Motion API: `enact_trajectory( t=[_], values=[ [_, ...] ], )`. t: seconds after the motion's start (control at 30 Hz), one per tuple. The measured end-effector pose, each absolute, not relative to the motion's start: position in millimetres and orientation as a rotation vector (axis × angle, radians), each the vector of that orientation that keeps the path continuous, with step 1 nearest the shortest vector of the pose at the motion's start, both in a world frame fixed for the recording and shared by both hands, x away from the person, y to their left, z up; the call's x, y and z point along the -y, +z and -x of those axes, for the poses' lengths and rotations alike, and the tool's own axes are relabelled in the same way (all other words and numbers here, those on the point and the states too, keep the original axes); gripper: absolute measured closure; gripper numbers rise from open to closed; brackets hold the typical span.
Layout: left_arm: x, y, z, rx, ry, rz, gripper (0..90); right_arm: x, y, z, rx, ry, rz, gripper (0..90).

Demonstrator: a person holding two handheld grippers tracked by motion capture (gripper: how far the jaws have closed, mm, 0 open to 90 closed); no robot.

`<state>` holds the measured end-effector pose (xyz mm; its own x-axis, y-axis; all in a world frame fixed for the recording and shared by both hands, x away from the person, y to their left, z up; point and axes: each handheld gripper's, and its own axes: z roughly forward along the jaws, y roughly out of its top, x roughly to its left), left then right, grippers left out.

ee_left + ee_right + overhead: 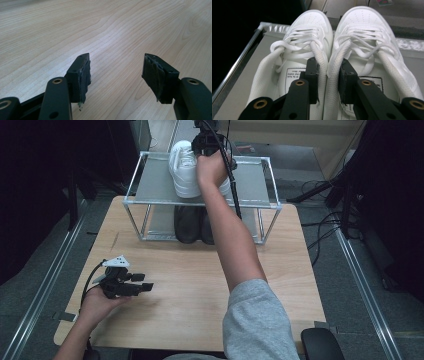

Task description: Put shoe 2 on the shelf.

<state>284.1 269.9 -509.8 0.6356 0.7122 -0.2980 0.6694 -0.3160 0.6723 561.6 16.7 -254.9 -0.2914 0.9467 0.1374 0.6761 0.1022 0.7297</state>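
- Right gripper view: a pair of white sneakers [329,50] is seen side by side on the top shelf of a metal rack [249,75], toes pointing away from the camera.
- The right gripper [327,75] is set with one jaw inside each shoe, so that the two touching inner collars are caught together between the pads; the jaws stand narrow, and the padded edges look pinched, though how firmly cannot be told.
- In the high view the same gripper [207,142] is held over the sneakers [184,170] at the rack's [150,185] upper level, with the arm stretched forward across the wooden table [190,285].
- A dark pair of shoes [189,224] is stored on the lower shelf, beneath the white pair.
- The left gripper [145,286] is rested low on the table near the person's side; in the left gripper view its jaws are parted wide with nothing between them, above bare wood [112,30].
- The sneakers are judged light but bulky, with soft, compressible collars and stiffer soles.
- A hold on the joined inner collars is judged sound for moving both at once, although the toes may sag and the smooth uppers may slip if the squeeze is relaxed.
- Loose laces are best kept out of the pads.
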Motion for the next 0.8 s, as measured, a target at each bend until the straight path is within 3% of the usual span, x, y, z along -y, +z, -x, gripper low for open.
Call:
enact_trajectory(
  t=[0.53, 0.8],
  values=[
    [-267.3, -511.3, -285.1, -1.067, 0.071, -2.077, 39.7, -16.2, -271.9, -554.1, -2.031, 1.087, -1.561, 68.4],
    [-265.4, -511.5, -284.7, -1.061, 0.072, -2.087, 39.6, -11.0, -275.3, -553.1, -2.042, 1.131, -1.539, 59.7]
  ],
)
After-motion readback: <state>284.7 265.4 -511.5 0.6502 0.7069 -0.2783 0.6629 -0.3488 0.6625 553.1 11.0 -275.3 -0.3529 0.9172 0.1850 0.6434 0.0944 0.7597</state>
